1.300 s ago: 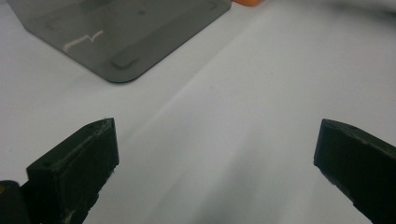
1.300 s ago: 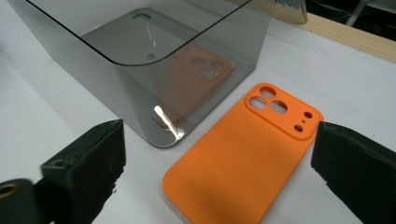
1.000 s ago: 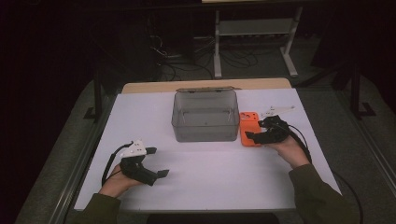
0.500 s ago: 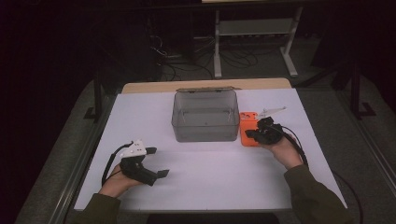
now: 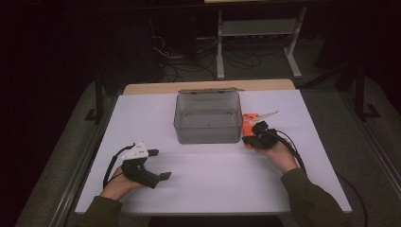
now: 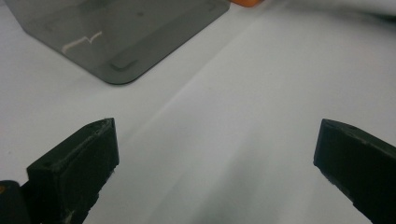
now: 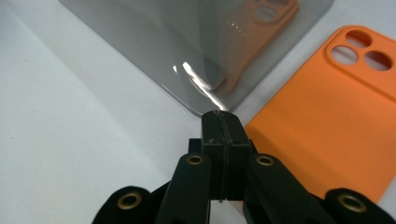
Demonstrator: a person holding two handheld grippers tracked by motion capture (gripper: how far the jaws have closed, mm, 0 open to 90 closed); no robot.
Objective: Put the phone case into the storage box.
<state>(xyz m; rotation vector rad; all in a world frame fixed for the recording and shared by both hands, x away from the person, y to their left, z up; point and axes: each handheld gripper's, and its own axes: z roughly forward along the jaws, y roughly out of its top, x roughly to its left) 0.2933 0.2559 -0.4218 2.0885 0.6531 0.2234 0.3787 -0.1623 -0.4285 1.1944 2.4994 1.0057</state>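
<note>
A clear grey plastic box [image 5: 207,118] stands open-topped at the table's middle rear. An orange phone case [image 5: 249,121] lies flat beside the box's right wall, camera holes pointing away. My right gripper [image 5: 246,140] is shut with nothing between its jaws. Its tip [image 7: 222,123] rests low by the near left corner of the orange case [image 7: 322,121], right at the box's corner [image 7: 201,93]. My left gripper [image 5: 160,164] lies near the front left of the table, open and empty. Past its spread jaws [image 6: 215,154], the box [image 6: 116,32] sits farther off.
A thin white object [image 5: 265,115] lies just behind the orange case. The white table top [image 5: 217,184] ends at a wooden strip behind the box. Black cables trail from both grippers. Beyond the table are a dark floor and a metal stand [image 5: 257,28].
My right gripper's jaws have closed and the hand has slid left and toward me, down to the case's near corner. The left hand has stayed put.
</note>
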